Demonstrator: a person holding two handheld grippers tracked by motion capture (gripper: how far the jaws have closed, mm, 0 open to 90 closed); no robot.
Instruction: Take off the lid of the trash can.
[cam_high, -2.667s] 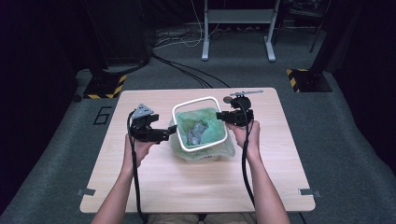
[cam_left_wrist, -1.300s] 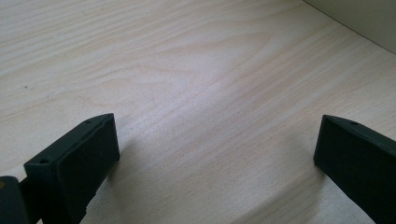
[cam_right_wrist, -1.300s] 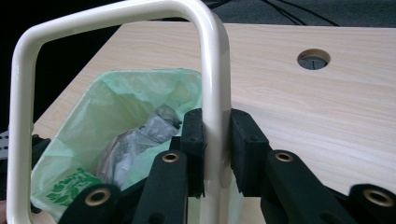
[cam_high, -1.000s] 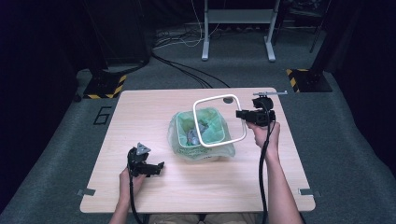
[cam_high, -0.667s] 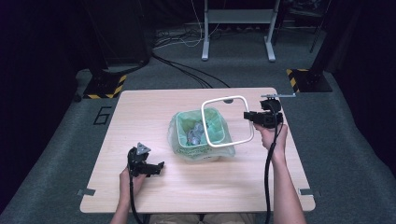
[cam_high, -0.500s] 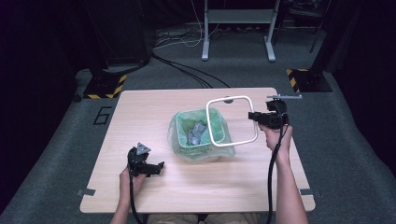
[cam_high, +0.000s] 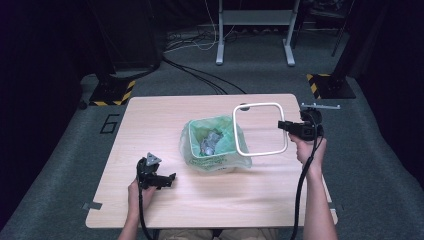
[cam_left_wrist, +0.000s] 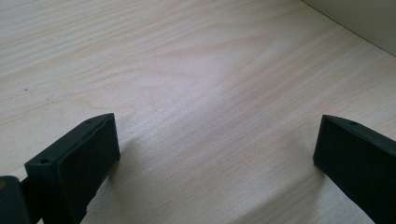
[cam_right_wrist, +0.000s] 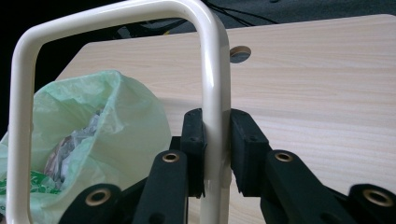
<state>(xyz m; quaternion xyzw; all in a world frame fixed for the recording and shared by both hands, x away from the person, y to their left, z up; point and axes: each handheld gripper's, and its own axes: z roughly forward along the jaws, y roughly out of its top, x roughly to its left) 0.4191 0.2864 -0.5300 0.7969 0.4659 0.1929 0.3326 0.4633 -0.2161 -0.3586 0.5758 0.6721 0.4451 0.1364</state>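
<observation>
Right gripper view has the right gripper (cam_right_wrist: 215, 156) clamped on one thin side of the white frame (cam_right_wrist: 212, 84), held off beyond the bag (cam_right_wrist: 112, 135), so the frame could perhaps pivot or slip out, while the left gripper (cam_left_wrist: 215, 154) rests apart, empty.

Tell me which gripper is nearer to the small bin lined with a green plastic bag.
Left. The left gripper rests on the table just beside the green-bagged bin; the right gripper holds the white square ring farther out on the bin's other side.
</observation>
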